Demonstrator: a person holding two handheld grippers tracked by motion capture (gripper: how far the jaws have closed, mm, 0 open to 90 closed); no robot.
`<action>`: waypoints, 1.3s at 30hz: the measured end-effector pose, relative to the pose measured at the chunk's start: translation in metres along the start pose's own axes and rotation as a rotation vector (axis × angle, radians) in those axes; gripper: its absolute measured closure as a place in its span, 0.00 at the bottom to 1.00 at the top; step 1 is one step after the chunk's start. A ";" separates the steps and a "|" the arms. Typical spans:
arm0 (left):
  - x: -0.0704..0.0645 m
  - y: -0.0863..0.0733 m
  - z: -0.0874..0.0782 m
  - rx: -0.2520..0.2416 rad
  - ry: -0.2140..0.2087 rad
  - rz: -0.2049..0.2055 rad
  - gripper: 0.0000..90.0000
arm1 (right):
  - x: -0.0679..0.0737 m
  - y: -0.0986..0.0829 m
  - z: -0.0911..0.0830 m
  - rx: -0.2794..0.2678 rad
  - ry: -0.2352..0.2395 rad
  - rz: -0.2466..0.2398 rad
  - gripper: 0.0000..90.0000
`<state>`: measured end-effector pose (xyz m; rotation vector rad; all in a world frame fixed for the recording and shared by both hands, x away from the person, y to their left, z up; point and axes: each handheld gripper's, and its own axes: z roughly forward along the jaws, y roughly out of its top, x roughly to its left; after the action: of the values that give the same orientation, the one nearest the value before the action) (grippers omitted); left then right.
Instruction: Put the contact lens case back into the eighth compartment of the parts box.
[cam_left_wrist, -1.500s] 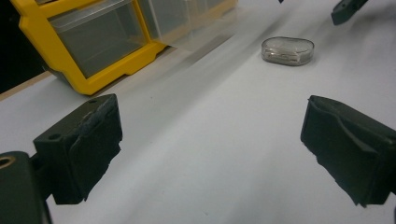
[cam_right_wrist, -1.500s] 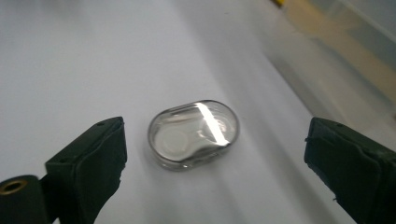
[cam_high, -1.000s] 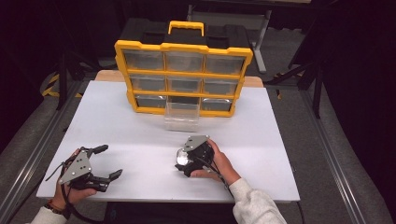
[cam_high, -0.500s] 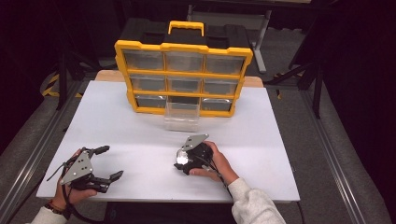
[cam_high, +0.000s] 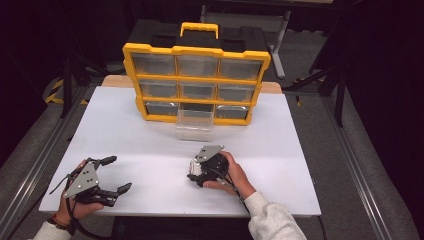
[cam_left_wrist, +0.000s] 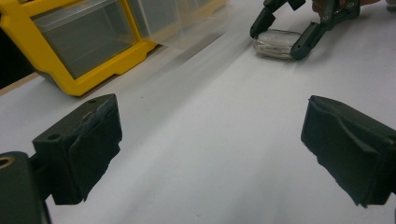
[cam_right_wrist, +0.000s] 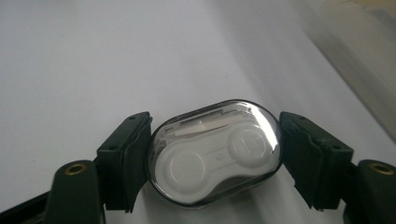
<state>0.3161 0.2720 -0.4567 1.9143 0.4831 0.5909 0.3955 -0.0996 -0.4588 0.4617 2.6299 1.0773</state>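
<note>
A clear oval case (cam_right_wrist: 215, 151) with a white two-well insert lies on the white table (cam_high: 150, 145). My right gripper (cam_right_wrist: 215, 158) is shut on it, one black pad against each end. The high view has that gripper (cam_high: 195, 172) in a hand at the table's front middle. My left gripper (cam_high: 118, 174) is held at the front left, open, with nothing between its jaws. In the left gripper view, its pads (cam_left_wrist: 79, 149) stand wide apart above bare table, and the right gripper (cam_left_wrist: 278, 39) with the case (cam_left_wrist: 275, 43) shows farther off.
A yellow organizer (cam_high: 196, 82) with clear drawers stands upright at the back of the table. One clear drawer (cam_high: 195, 125) stands pulled out on the table in front of its bottom middle slot. Dark floor and metal rails surround the table.
</note>
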 end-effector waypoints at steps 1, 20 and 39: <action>0.000 0.000 0.000 0.000 0.000 0.000 0.07 | 0.000 0.000 -0.001 -0.003 -0.003 -0.003 0.32; 0.000 0.000 -0.001 -0.004 0.006 0.001 0.07 | 0.004 0.009 -0.025 -0.111 -0.112 -0.032 0.32; 0.000 0.000 -0.002 -0.005 0.012 0.000 0.07 | -0.002 0.018 -0.053 -0.196 -0.207 -0.038 0.32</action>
<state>0.3150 0.2732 -0.4558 1.9068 0.4891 0.6033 0.3822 -0.1222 -0.4090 0.4520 2.3182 1.1919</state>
